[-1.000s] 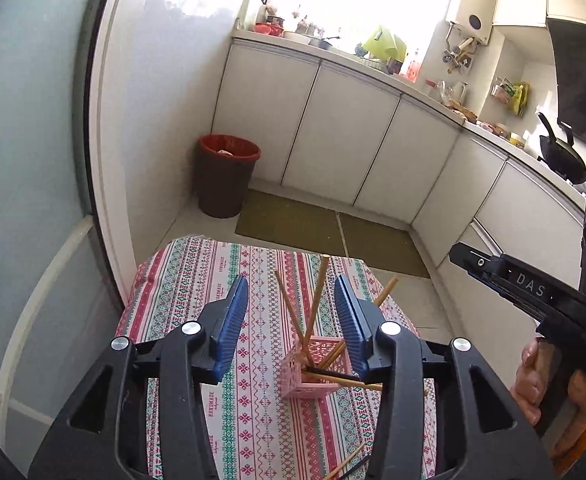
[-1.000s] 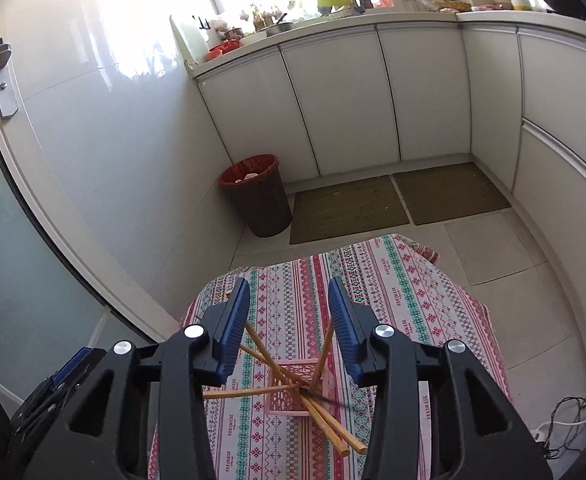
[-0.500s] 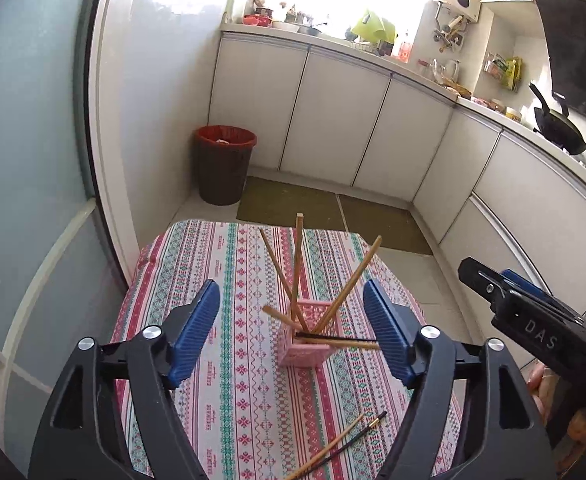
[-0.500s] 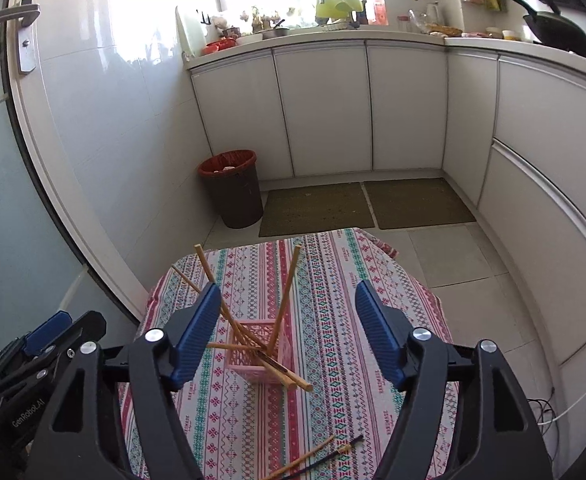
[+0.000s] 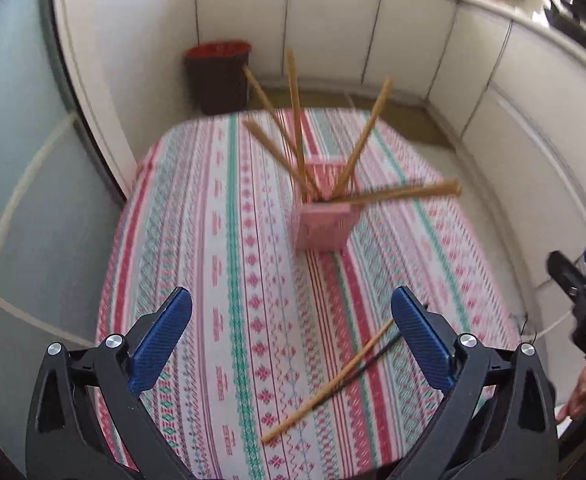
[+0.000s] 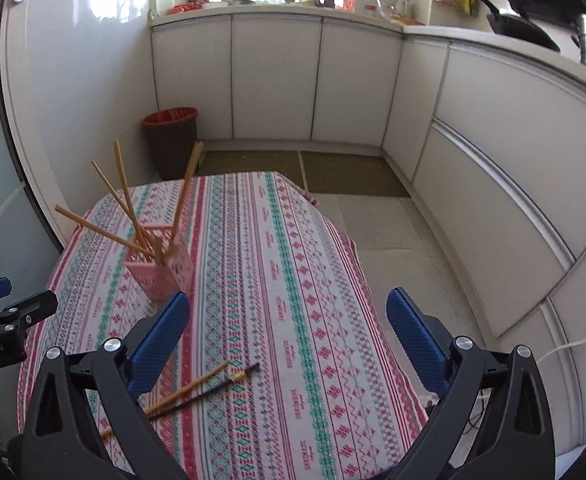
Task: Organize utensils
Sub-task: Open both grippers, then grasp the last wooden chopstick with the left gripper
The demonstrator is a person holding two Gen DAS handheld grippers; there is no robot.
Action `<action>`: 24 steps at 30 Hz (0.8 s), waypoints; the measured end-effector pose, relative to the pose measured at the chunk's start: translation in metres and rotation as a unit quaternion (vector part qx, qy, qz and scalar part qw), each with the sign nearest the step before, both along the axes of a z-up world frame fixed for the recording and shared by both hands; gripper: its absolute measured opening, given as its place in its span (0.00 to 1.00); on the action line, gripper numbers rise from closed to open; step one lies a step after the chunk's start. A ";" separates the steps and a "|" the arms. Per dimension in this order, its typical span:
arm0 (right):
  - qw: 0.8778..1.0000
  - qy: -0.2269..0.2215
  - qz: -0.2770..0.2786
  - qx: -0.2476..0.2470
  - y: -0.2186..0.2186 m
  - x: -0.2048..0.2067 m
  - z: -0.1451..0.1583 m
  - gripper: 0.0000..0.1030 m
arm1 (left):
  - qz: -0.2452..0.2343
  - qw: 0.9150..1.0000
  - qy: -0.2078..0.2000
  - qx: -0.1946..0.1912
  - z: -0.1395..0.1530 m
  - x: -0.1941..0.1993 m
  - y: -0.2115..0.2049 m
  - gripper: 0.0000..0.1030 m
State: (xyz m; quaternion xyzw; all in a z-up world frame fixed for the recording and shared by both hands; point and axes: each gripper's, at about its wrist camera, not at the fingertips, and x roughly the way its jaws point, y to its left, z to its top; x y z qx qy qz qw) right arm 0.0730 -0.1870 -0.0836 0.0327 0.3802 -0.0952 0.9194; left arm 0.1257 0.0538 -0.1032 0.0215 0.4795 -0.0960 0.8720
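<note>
**Two loose sticks left to lift into the pink holder**

Both grippers hang above the counter (image 5: 229,208) with fingers spread wide and nothing between them. The left gripper (image 5: 291,334) looks down the striped cloth; the right gripper (image 6: 287,340) does the same from the other side.

The pink holder (image 5: 323,224) stands upright near the middle of the counter, with several wooden chopsticks (image 5: 295,120) fanned out of it at steep and shallow angles. Still lying flat at the near edge are a wooden chopstick (image 5: 325,384) and a thin dark stick (image 5: 373,360) touching it along part of their length; in the right view the dark one (image 6: 213,388) shows a yellow band near its far tip. Both lie closer to the right fingers of the left gripper than to its centre.

The step in hand is probably picking one of these up. To do it well:

- Centre the open fingers across one stick only, at a spot where the two lie apart, likely towards the far tips.
- Come down square to the stick's length so it does not roll away.
- Grip near the middle, so that it hangs level.
- Approach the holder from above, in a gap between the leaning sticks; one low stick juts out to the right and could be knocked.
</note>
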 end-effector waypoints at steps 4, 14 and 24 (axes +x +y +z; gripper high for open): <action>0.994 0.052 -0.046 0.083 -0.040 -0.021 -0.036 0.93 | -0.043 0.996 0.072 0.034 -0.052 0.010 -0.033 0.93; 0.979 0.067 -0.093 0.167 -0.081 -0.034 -0.049 0.93 | -0.077 0.982 0.161 0.060 -0.120 0.038 -0.103 0.70; 0.975 0.081 -0.092 0.183 -0.082 -0.032 -0.057 0.93 | -0.076 0.979 0.181 0.062 -0.137 0.052 -0.113 0.62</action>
